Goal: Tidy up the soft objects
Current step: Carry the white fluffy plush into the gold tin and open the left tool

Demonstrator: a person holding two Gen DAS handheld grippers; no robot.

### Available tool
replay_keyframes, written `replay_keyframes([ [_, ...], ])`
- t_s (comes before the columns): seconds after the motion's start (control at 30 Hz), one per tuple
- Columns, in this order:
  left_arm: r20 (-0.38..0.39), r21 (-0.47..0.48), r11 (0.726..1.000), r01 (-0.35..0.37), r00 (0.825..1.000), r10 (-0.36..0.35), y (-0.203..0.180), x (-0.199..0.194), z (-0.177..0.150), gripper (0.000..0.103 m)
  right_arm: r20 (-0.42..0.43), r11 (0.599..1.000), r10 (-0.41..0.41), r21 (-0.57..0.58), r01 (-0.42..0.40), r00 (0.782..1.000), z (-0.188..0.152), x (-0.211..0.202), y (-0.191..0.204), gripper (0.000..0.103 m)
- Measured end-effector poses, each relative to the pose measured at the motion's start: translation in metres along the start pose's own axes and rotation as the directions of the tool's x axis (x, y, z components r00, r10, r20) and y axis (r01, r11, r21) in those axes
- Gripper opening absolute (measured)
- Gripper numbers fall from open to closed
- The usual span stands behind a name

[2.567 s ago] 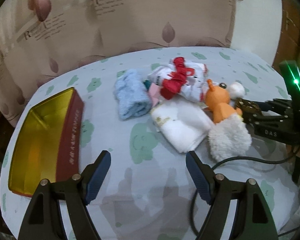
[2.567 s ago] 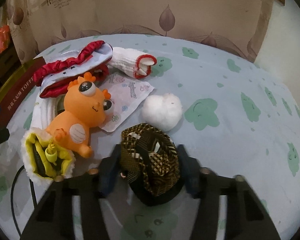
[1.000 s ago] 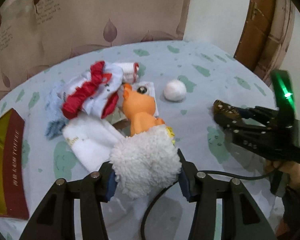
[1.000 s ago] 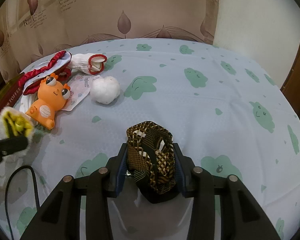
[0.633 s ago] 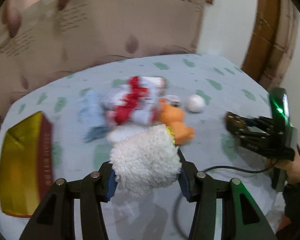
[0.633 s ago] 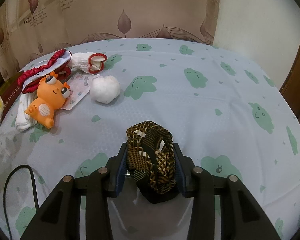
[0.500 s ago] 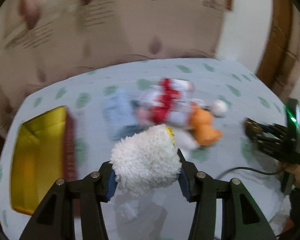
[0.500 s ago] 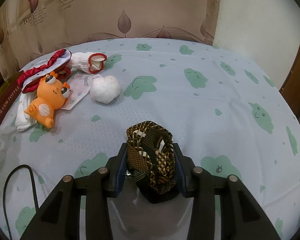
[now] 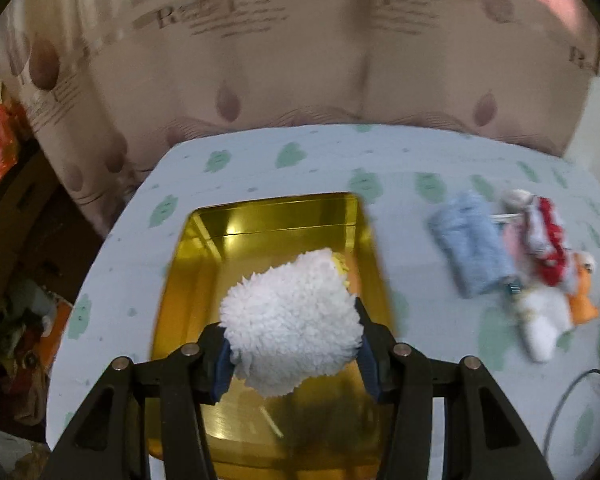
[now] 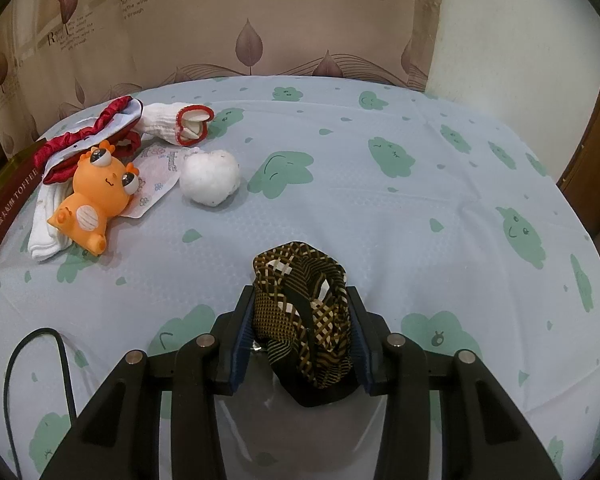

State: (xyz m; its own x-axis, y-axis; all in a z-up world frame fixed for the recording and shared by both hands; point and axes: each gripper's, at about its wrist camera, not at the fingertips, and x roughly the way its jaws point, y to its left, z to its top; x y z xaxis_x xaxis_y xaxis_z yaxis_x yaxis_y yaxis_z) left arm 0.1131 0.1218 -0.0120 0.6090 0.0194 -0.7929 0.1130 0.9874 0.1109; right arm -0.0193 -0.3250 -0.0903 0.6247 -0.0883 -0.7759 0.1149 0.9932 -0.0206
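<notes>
My left gripper (image 9: 294,354) is shut on a fluffy white plush item (image 9: 292,320) with a yellow edge, held above the gold tin box (image 9: 204,256). My right gripper (image 10: 300,340) is shut on a brown-and-cream patterned cloth pouch (image 10: 304,312) just above the tablecloth. To the left in the right wrist view lie an orange toy dragon (image 10: 96,196), a white pom-pom ball (image 10: 210,176), a white sock with red cuff (image 10: 176,122), a red-ruffled cloth (image 10: 88,136) and a white folded cloth (image 10: 44,232). A light blue towel (image 9: 472,248) lies right of the tin.
The round table carries a pale blue cloth with green prints (image 10: 420,184). A beige leaf-print curtain (image 10: 260,20) hangs behind it. A black cable (image 10: 40,360) loops at the front left. Clutter (image 9: 16,320) sits on the floor left of the table. A wooden door frame (image 10: 596,152) stands right.
My left gripper has swung left with the white plush item, away from the toy pile, and now hangs over the gold tin. The right gripper and its pouch have not moved.
</notes>
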Motion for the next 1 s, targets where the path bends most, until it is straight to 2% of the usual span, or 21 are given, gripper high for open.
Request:
replay_keyframes([
  [0.2,-0.077,-0.011,0.999,-0.034,0.996,0.033,0.028,0.035,-0.004,0.051,0.000,1.000,-0.002,-0.002,0.002,1.000,0.000,0.000,0.001,0.040],
  [0.33,-0.113,-0.018,0.999,-0.032,0.993,0.029,0.032,0.050,-0.008,0.051,-0.001,1.000,-0.005,-0.003,0.005,1.000,0.000,0.000,-0.001,0.040],
  [0.53,-0.147,0.022,0.998,-0.067,0.987,0.069,0.028,0.059,-0.010,0.052,-0.001,1.000,-0.006,-0.005,0.006,1.000,0.000,0.000,-0.001,0.040],
  [0.67,-0.166,0.017,0.999,-0.036,0.985,0.039,0.029,0.063,-0.012,0.056,-0.001,1.000,-0.008,-0.007,0.008,1.000,0.000,0.000,0.001,0.040],
  [0.73,-0.165,0.006,1.000,-0.016,0.986,0.016,0.032,0.063,-0.012,0.060,-0.001,1.000,-0.013,-0.009,0.013,1.000,0.000,0.000,0.000,0.040],
  [0.87,-0.158,-0.003,1.000,-0.009,0.987,0.009,0.034,0.058,-0.012,0.061,-0.001,1.000,-0.015,-0.011,0.015,1.000,-0.001,-0.001,-0.001,0.040],
  [1.0,-0.118,0.011,1.000,-0.021,0.993,0.022,0.033,0.044,-0.014,0.061,-0.002,1.000,-0.016,-0.013,0.016,1.000,0.000,0.000,-0.001,0.040],
])
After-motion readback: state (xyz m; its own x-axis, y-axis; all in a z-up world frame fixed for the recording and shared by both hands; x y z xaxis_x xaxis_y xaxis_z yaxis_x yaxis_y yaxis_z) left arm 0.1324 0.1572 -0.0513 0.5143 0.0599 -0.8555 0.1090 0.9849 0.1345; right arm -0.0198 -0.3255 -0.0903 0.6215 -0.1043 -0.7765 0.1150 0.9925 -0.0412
